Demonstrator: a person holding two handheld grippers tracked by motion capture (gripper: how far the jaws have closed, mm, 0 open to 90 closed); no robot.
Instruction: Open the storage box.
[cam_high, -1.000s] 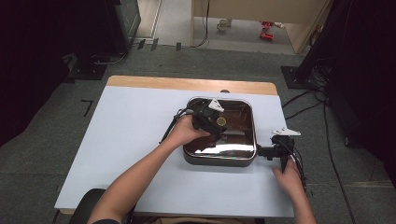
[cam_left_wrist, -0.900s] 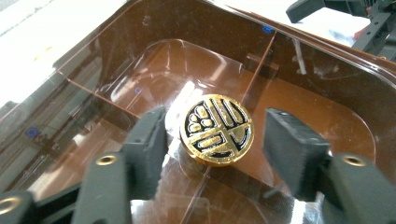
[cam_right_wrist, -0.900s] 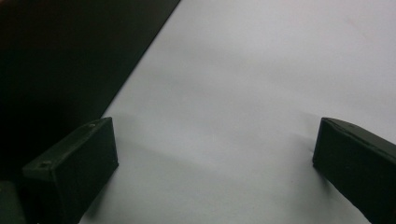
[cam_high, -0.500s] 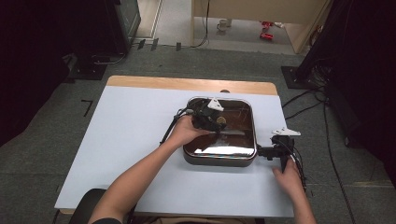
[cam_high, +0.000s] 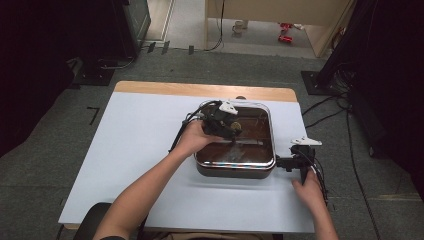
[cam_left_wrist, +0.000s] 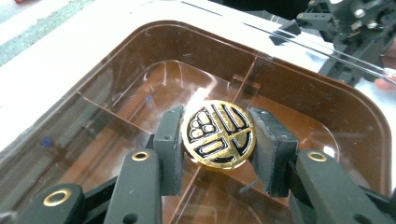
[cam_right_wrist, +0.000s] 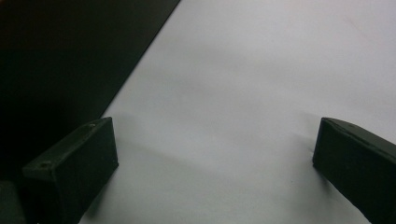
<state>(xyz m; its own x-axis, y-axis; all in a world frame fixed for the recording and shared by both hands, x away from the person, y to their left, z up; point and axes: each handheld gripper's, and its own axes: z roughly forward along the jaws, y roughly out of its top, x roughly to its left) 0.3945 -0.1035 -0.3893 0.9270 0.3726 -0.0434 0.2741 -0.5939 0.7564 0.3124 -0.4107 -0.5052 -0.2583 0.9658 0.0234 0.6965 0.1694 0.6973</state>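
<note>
Centrally, the left gripper (cam_left_wrist: 217, 135) pinches the gold knob (cam_left_wrist: 218, 132) of a clear lid (cam_high: 235, 134) that covers a brown pan (cam_high: 235, 170) on the white table (cam_high: 135, 150). Both pads (cam_left_wrist: 169, 140) press the knob's rim from opposite sides; the jaws have just been closing, with the knob between them. Gripping the knob, rather than the smooth lid edge, gives the pads the one part shaped for a firm hold, and its middle position should keep the lid level if it is raised. In the high view the left gripper (cam_high: 220, 121) sits over the lid's far-left part.

The right gripper (cam_high: 300, 159) rests on the table just beside the pan's right end, its jaws spread wide over bare tabletop (cam_right_wrist: 261, 93) with nothing between them. It is probably parked there to steady the pan or to wait its turn; whether it touches the pan cannot be told.

Whether the lid has left the pan's rim is hard to judge, since glare and the transparent plastic blur that line. The pan's contents cannot be made out through the reflections. The dark band in the right gripper view is unidentifiable.
</note>
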